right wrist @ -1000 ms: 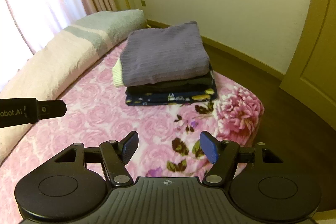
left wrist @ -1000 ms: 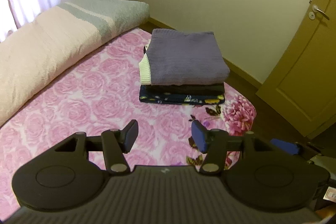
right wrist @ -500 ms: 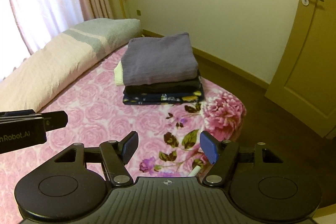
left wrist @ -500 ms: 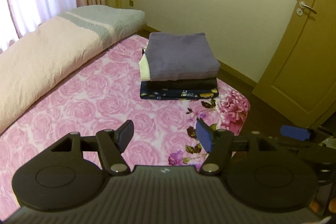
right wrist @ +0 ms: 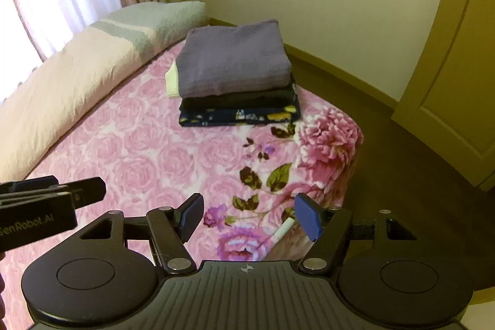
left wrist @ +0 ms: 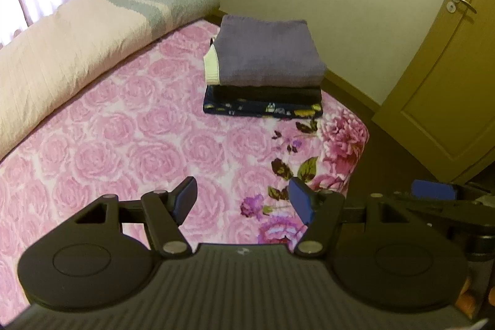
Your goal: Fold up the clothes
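Clothes: none lies between either pair of tongs. Left tongs (left wrist: 243, 201): fingers apart, nothing held, raised above the near end of the bed (left wrist: 130, 150). Right tongs (right wrist: 247, 217): fingers apart, nothing held, raised above the bed's near corner, with the left tool showing at the left edge of the right view.

Location of the task's goods: a stack of folded clothes (left wrist: 263, 76) sits at the far end of the pink flowered bed, near the edge facing the wall. A purple knit (right wrist: 235, 59) is on top, a black piece under it, a dark patterned piece at the bottom, edges roughly squared. No loose garment is visible. The goods lie as the task wants.

Risk: the stack stands close to the bed's edge; a knock from either tool could slide the top piece off or spill the stack to the floor (right wrist: 386, 144).

Pose: both tools level, side by side, pointing forward at the stack, well apart from it.
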### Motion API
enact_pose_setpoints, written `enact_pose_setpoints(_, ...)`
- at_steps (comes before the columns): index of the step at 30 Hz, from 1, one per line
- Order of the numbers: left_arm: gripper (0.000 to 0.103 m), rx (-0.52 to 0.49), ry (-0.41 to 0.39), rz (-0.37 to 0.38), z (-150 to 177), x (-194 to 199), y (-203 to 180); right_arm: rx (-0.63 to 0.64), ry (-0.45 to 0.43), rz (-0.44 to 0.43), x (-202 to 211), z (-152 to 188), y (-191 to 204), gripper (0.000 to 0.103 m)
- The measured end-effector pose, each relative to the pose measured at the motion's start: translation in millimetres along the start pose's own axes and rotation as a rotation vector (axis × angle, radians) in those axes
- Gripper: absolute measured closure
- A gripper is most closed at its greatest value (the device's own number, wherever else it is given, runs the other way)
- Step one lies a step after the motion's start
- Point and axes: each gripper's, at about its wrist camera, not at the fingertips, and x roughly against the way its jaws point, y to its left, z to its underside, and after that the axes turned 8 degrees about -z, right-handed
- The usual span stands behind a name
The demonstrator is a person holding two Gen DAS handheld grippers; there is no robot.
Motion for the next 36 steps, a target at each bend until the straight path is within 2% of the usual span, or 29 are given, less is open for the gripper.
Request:
enact_pose_setpoints(22,0.041,0.046,0.018,-0.047,-40,-41,-39,0.001,0.032,-0.066,-39,-49,-48,0.035)
enact_pose_setpoints(36,0.041,0.061,0.056,-0.055,-49,-68,-59,0.021,0.101,-0.062,-71,-60,-70,0.035)
